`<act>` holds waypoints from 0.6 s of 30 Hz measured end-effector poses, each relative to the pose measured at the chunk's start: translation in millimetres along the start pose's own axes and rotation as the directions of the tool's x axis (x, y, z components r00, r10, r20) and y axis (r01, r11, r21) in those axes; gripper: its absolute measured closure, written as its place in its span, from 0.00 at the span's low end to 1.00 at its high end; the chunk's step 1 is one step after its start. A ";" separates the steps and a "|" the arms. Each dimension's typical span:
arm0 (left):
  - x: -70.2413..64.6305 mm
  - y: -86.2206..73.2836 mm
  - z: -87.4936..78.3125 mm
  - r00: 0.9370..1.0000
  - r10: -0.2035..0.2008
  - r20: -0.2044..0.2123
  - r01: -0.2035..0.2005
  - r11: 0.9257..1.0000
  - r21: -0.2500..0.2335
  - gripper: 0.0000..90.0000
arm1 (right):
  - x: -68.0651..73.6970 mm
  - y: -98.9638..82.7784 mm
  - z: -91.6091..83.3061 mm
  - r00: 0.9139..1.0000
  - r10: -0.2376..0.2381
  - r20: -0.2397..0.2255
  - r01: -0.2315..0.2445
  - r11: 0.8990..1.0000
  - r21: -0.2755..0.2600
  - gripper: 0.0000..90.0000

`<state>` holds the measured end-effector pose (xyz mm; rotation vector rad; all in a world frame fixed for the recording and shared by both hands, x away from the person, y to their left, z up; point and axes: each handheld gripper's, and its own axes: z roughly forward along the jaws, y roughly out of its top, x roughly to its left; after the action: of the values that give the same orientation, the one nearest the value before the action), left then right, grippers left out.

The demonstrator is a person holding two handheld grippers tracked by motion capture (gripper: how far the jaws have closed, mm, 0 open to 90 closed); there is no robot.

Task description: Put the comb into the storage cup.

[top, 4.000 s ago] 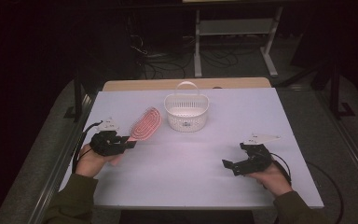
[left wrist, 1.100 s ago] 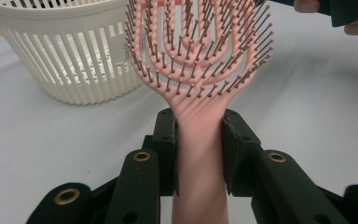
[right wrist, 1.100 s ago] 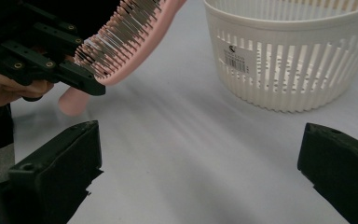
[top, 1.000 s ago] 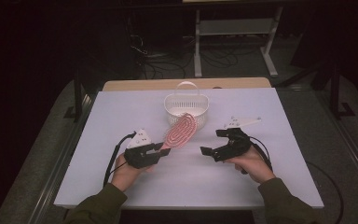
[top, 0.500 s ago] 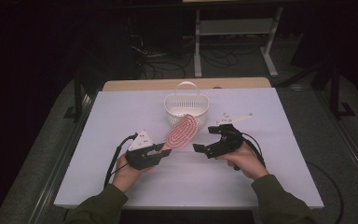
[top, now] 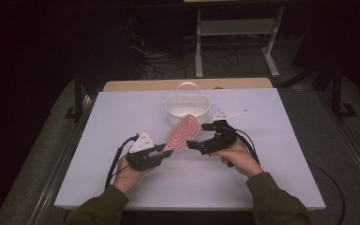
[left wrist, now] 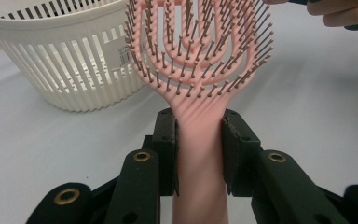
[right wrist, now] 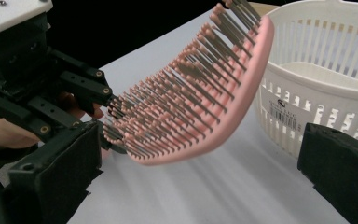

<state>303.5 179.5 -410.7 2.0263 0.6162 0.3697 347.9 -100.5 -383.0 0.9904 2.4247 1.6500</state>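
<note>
Left gripper (top: 161, 149): clamped on pink hairbrush (top: 183, 131) handle (bristles up).
Right gripper (top: 196, 137): jaws wide apart, flanking brush head, not touching.
Basket (top: 187, 104): white, on counter (top: 272, 164), just behind brush.

The high view looks forward and down over the whole bench (top: 281, 187), while both gripper views sit close, sharing the pink hairbrush (left wrist: 200, 56) and white basket (right wrist: 335, 88).

The basket (top: 187, 108) is sitting at the back middle of the worktop (top: 272, 187); the hairbrush (top: 183, 132) is hanging just before it, between both grippers.
</note>
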 end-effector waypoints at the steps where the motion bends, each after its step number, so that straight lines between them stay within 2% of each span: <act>1: -0.1 0.0 0.1 1.000 0.002 0.000 -0.002 1.000 -0.001 0.78 | -0.3 0.9 0.8 1.000 -0.001 -0.002 0.001 1.000 -0.004 0.00; 18: -1.8 -0.4 1.9 1.000 0.009 -0.002 -0.009 1.000 0.001 0.78 | -3.2 12.9 20.8 0.999 0.021 -0.029 -0.021 1.000 -0.022 0.00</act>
<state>302.8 177.3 -412.0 2.0300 0.6090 0.3771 364.4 -82.2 -382.0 0.9990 2.4170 1.7059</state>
